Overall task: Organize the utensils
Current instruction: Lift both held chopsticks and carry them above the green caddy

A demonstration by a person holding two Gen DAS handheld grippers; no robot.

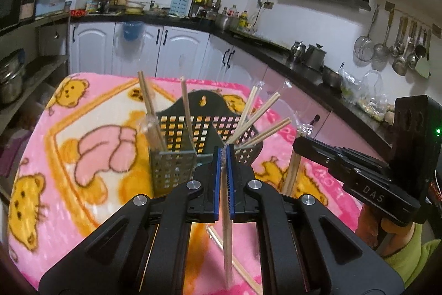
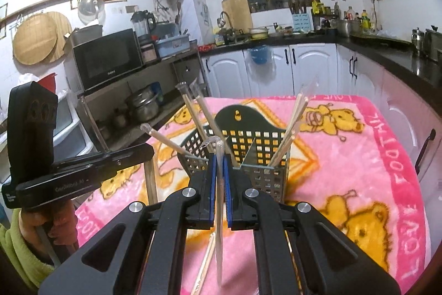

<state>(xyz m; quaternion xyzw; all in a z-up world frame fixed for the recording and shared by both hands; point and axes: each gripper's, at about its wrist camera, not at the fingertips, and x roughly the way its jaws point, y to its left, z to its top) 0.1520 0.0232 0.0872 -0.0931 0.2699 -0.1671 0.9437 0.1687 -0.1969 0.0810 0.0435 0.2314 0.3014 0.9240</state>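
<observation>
Ahead of both my grippers: basket [image 1: 179,145] on pink blanket [image 1: 83,156], chopsticks already leaning inside. Left gripper [image 1: 224,156] jaws narrow, pinching wrapped chopstick [image 1: 227,239], long axis near upright. Right gripper [image 2: 219,165] likewise clamps wrapped pair [image 2: 219,234]. Basket just beyond both tips; neither clearly nearer. Loose chopsticks [image 1: 240,267] lie below.

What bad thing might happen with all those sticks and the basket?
The left gripper pinches its wrapped chopstick near the top, so the long end could swing and miss the black utensil basket. The right gripper holds another wrapped chopstick close by, so the two might bump. Chopsticks already in the basket lean outward and could be knocked out.
</observation>
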